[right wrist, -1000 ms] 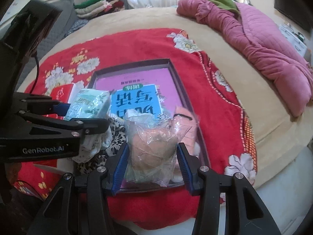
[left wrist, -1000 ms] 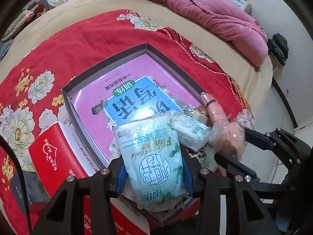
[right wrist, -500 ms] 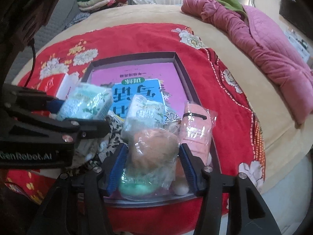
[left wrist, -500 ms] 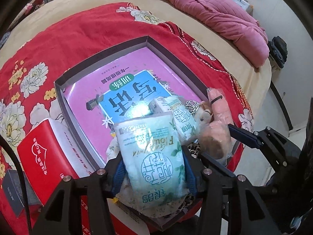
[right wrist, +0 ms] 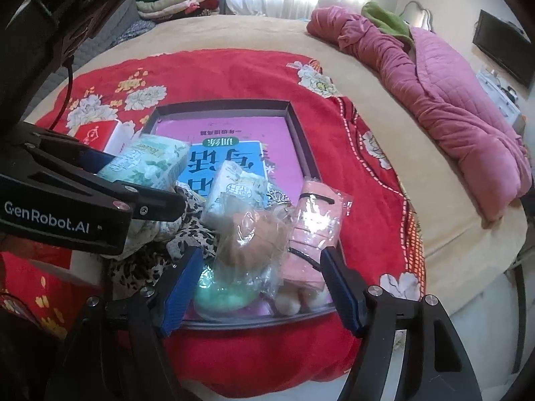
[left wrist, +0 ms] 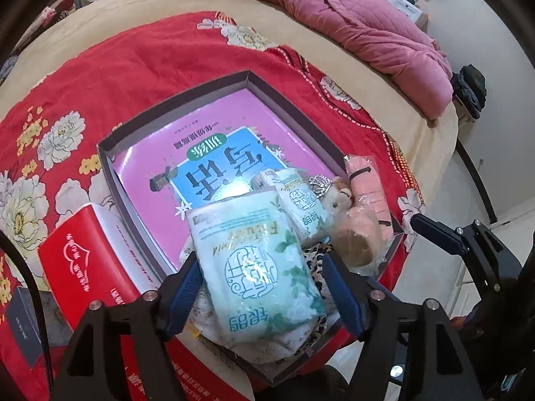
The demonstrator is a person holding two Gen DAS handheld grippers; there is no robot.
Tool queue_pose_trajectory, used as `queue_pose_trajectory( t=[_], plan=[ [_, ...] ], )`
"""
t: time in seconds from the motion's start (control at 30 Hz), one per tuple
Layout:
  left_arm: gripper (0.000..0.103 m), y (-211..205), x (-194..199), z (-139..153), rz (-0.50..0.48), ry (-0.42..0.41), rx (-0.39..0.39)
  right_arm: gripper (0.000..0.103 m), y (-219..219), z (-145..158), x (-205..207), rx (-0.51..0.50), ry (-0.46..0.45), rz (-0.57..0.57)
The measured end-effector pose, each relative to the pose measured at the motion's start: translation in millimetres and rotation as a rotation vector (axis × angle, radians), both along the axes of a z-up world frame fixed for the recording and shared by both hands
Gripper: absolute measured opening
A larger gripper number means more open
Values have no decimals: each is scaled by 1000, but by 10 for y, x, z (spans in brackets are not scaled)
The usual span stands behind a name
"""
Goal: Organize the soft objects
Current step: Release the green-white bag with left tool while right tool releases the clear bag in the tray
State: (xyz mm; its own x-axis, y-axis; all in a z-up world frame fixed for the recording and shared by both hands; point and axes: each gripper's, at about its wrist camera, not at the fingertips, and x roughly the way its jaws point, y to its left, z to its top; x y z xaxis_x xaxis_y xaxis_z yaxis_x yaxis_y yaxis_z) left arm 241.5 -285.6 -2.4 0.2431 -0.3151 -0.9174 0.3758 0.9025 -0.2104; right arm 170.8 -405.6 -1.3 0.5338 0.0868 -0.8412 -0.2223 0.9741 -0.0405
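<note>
A pale green tissue pack [left wrist: 254, 260] lies on a leopard-print cloth [right wrist: 187, 220] at the near end of the dark shallow box [left wrist: 174, 97]. My left gripper [left wrist: 264, 287] straddles the pack with its jaws opening, and the right pad stands clear of it. In the right wrist view a brown plush toy in a clear bag [right wrist: 254, 234] rests in the box [right wrist: 220, 107] beside a wrapped pink item [right wrist: 314, 220]. My right gripper [right wrist: 260, 287] is around the bag, jaws opening, pads off it. A smaller tissue pack [right wrist: 234, 183] lies behind the toy.
A pink and blue book [left wrist: 214, 167] covers the box floor. A red carton [left wrist: 80, 260] sits left of the box on the red flowered blanket [left wrist: 140, 56]. A pink quilt [right wrist: 451, 100] is heaped at the far right of the bed. Folded clothes [right wrist: 174, 0] are stacked beyond.
Both grippers have widened and let go: the tissue pack and the bagged toy, earlier pinched between the pads, now lie loose in the box. Both views have dipped slightly toward the box.
</note>
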Motion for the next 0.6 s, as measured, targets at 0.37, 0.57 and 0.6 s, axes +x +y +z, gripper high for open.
queue_pose_trajectory(
  t=[0.37,0.57,0.6],
  plan=[
    [79,148,-140,173,10,-20,-28,74,-111,286,-303,67,-21,-58],
    [79,252,-265,277,20,-37,-39,74,-168,482,-450,119,-48,-94],
    [79,274,-291,298,23,-42,-44,74,-170,517,-471,122,-54,-100]
  ],
)
